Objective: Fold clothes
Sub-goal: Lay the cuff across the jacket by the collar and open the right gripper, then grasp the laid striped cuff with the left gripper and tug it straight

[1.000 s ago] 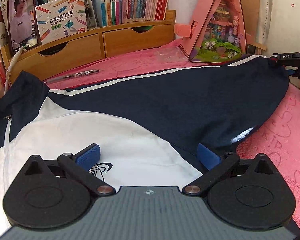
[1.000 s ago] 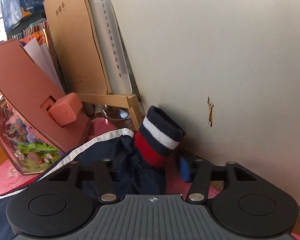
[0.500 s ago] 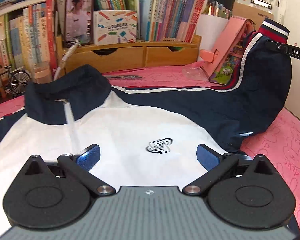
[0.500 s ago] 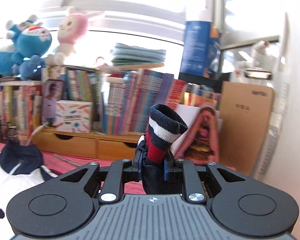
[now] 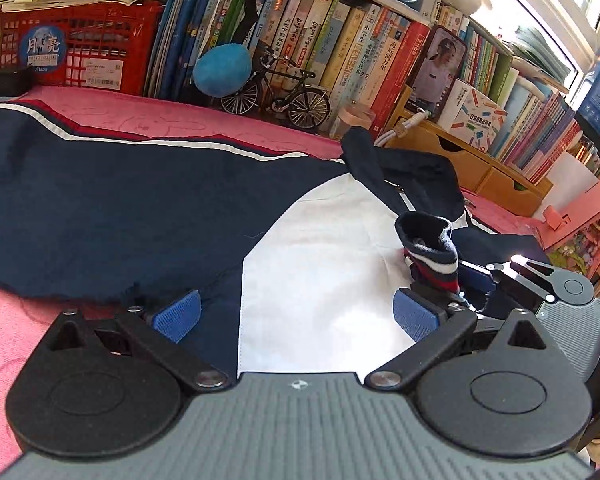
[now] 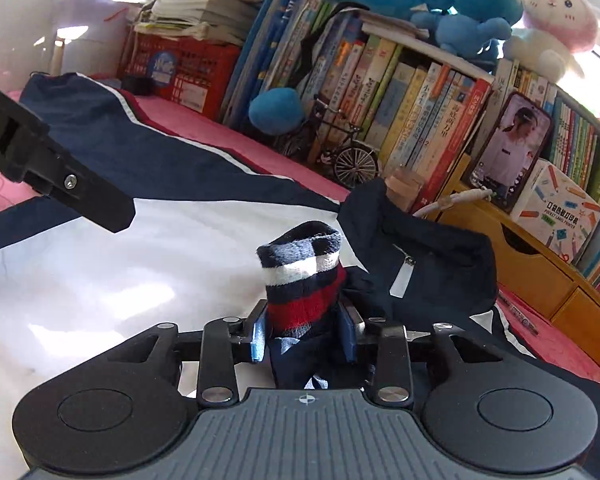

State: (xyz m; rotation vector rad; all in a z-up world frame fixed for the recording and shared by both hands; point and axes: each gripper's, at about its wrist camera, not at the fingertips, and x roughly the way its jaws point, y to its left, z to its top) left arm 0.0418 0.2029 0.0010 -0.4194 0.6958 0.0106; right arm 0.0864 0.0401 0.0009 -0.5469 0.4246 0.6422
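Behind the pink bedspread (image 5: 4, 344) we see a crowded bookshelf (image 6: 420, 92) and a wooden drawer unit (image 5: 496, 172). We find the jacket (image 5: 320, 264) spread flat on the bedspread, front up, its collar (image 6: 420, 248) toward the drawer unit; its long axis runs from the collar back toward us. One navy sleeve (image 5: 100, 184) extends out to the left. We see the striped cuff (image 6: 304, 276) of the other sleeve standing upright over the white chest panel, between the right gripper (image 6: 305, 338) fingers, whose jaws are opening. The left gripper (image 5: 296, 314) hangs spread wide and empty above the jacket.
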